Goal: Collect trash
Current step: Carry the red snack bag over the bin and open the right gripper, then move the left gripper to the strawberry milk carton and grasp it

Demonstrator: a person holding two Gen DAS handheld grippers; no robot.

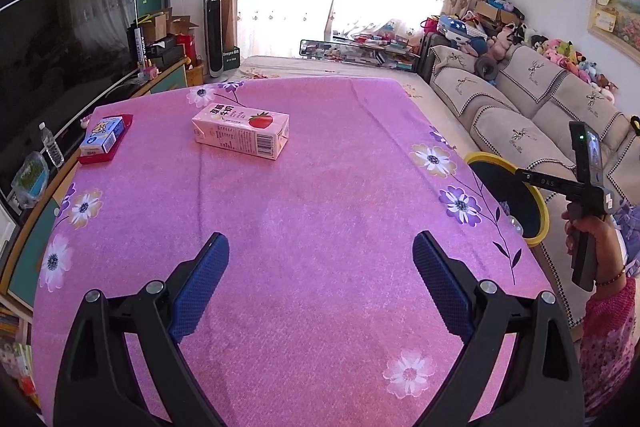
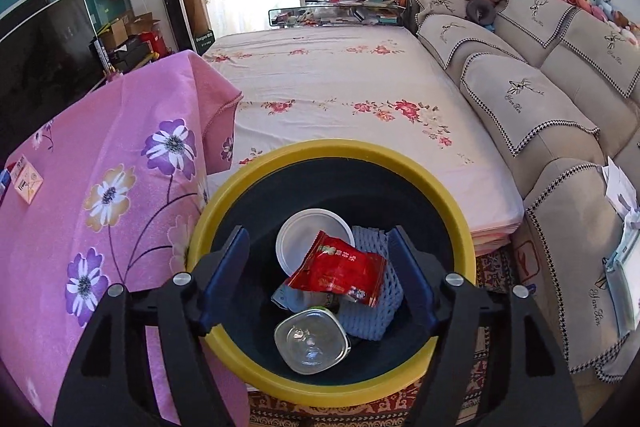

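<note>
The bin [image 2: 332, 155] right of the table [image 1: 320, 227] already holds a red wrapper [image 2: 340, 269], bottle [image 2: 312, 341] and lid [image 2: 304, 231], while the milk carton [image 1: 241, 133] and blue box [image 1: 102, 135] wait on the far left of the table, with both the left gripper [image 1: 320, 283] and the right gripper [image 2: 318, 281] spread wide, holding nothing.

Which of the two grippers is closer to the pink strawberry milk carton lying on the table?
Left. The left gripper hovers open over the pink tablecloth, facing the pink strawberry milk carton ahead. The right gripper is off the table's side, open above the yellow-rimmed bin.
</note>
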